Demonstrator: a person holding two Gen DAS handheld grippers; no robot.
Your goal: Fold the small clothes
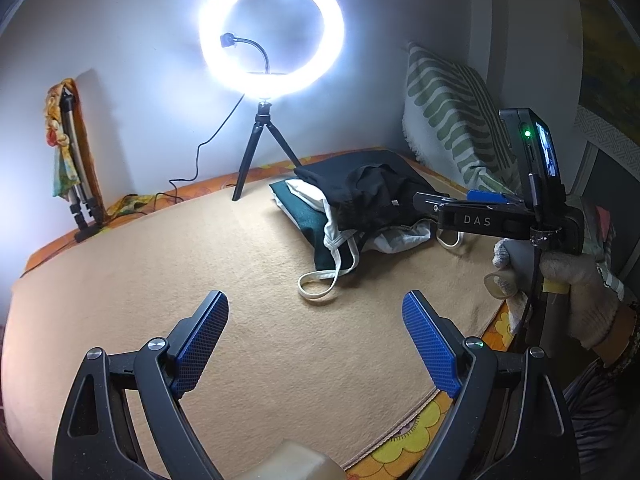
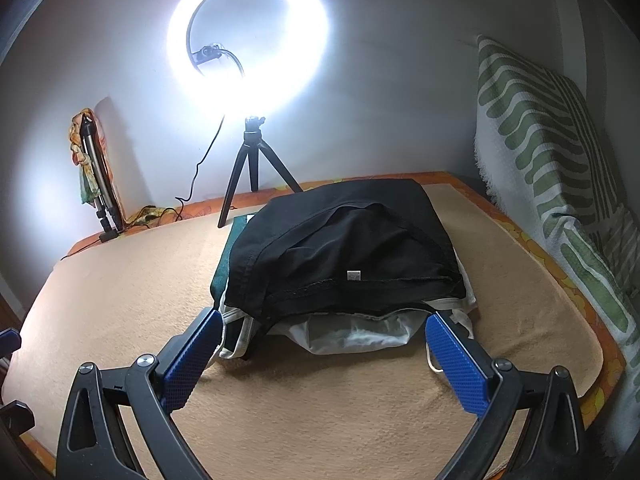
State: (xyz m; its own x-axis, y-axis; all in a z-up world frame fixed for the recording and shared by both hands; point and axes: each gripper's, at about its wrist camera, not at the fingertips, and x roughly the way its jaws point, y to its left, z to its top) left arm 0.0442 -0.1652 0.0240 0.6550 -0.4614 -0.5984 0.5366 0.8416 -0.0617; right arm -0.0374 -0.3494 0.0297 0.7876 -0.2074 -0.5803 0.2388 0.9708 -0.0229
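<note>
Two hand-held black grippers with blue ribbed finger pads are in view, each with its fingers spread wide and nothing between them. The left gripper [image 1: 316,344] hangs over a bare stretch of the tan felt-like blanket [image 1: 200,272], well apart from the garments. The right gripper [image 2: 322,356] is lowered at the near edge of the pile, its fingers standing either side of the white fabric, apart from the cloth so far as the right wrist view shows.

The task's clothes lie in one loose heap toward the far right of the blanket. A crumpled black garment with a small white label [image 2: 352,248] sits on top, draped over a white garment with pale bound edges and loops [image 2: 356,332], and a dark green folded cloth [image 1: 304,216] lies underneath at the left side. The black piece is rumpled and its hem irregular, so it does not read as folded; the green one lies flat and squared.

The wide spread of the right fingers, judged with their position at the heap's edge, suits either approaching a garment or having just let one go; the pictures do not settle which. A gloved hand [image 1: 580,280] grips the right tool's handle.

A lit white ring lamp on a short black tripod [image 1: 272,32] stands behind the heap, evidently to light the work area. A green-and-white patterned cushion [image 2: 540,152] leans against the right wall, clear of the working surface.
</note>
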